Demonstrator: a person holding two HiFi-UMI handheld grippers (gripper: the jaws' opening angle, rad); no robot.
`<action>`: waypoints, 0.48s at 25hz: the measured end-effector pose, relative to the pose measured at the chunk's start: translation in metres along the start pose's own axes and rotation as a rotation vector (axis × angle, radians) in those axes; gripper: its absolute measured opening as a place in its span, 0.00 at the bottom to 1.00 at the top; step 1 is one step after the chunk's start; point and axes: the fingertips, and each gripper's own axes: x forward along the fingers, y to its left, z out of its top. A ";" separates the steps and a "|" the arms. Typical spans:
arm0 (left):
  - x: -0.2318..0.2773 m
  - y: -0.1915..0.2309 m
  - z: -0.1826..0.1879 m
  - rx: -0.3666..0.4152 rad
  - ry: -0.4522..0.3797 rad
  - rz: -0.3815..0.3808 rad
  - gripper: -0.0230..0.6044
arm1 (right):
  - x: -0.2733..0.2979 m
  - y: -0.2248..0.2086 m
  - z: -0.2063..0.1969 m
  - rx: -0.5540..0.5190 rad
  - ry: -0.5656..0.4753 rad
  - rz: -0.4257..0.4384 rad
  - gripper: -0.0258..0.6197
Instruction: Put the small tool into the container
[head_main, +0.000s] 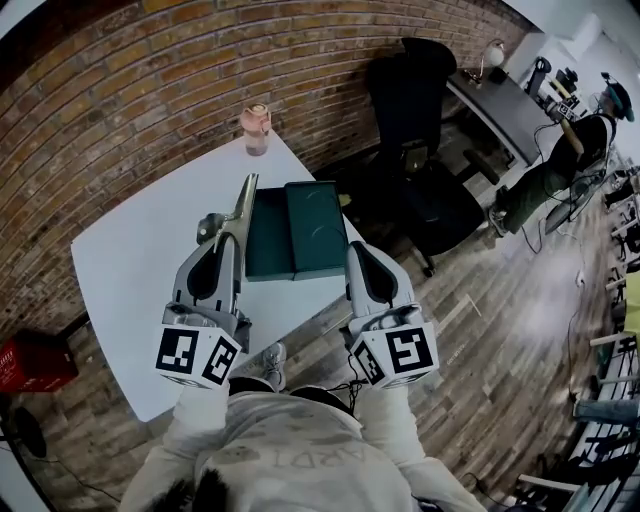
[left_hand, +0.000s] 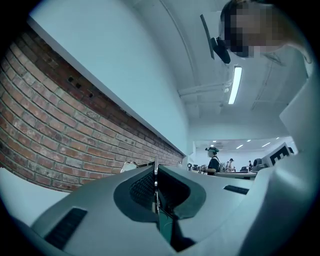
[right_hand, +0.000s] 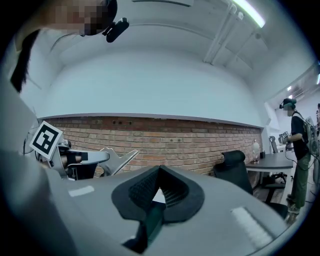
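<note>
The small tool (head_main: 240, 208), a flat silver metal piece, sticks out forward from my left gripper (head_main: 232, 240), which is shut on it. In the left gripper view its thin edge (left_hand: 155, 172) stands upright between the closed pads. The right gripper view shows the tool (right_hand: 114, 159) at the left. The container (head_main: 300, 230), a dark green case lying open in two halves, rests on the white table (head_main: 140, 260) just ahead of both grippers. My right gripper (head_main: 358, 250) hovers at the case's near right corner, its jaws together and nothing in them (right_hand: 160, 170).
A pink bottle (head_main: 256, 128) stands at the table's far corner by the brick wall. A black office chair (head_main: 415, 110) is to the right of the table, a red box (head_main: 35, 360) lies on the floor at left, and a person (head_main: 560, 160) stands at far desks.
</note>
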 end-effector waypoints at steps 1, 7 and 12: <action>0.007 0.004 -0.004 -0.008 0.010 0.003 0.05 | 0.005 -0.002 -0.002 0.001 0.005 0.001 0.06; 0.045 0.029 -0.043 -0.064 0.088 0.031 0.05 | 0.029 -0.016 -0.017 0.005 0.039 -0.006 0.06; 0.074 0.044 -0.083 -0.088 0.178 0.052 0.05 | 0.048 -0.028 -0.031 0.012 0.075 -0.019 0.06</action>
